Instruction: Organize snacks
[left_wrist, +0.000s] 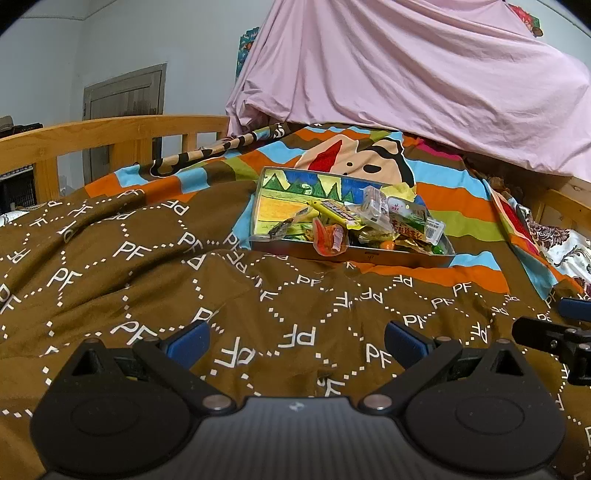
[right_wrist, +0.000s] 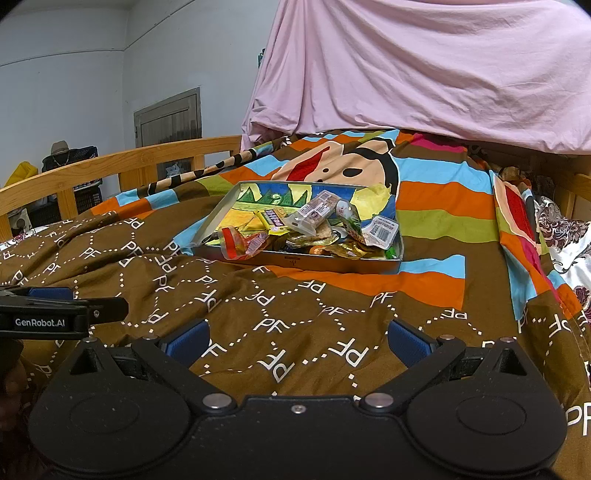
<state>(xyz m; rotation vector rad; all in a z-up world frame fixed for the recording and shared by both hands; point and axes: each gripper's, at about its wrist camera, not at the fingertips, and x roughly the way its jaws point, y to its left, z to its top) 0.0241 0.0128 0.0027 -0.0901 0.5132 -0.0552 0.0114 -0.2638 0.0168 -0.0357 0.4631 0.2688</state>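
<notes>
Both grippers are hovering low over a brown quilt (left_wrist: 155, 236) printed with white "PF" letters and dotted hexagons, which is lying across a bed. The left gripper (left_wrist: 297, 341) is sitting with its 2 blue-padded fingers spread wide apart, nothing between them. The right gripper (right_wrist: 297, 341) is likewise standing released, jaws wide, gripping nothing. In the left wrist view the right gripper is showing at the right edge; in the right wrist view the left one is showing at the left edge, so the 2 are sitting side by side. The snacks (left_wrist: 373, 225) are lying heaped in a shallow metal tray (left_wrist: 391, 256) ahead of both grippers, well apart from the fingertips. The heap is crowding the tray's near right part, leaving the far left part bare, where a coloured drawing is showing. An orange-red wrapper (right_wrist: 236, 245) is overhanging the tray's near rim. The tray is resting where the brown quilt is meeting a striped cartoon blanket (right_wrist: 436, 192). A pink sheet (right_wrist: 424, 74) is hanging behind the bed. A wooden bed rail (left_wrist: 110, 134) is running along the left side.
</notes>
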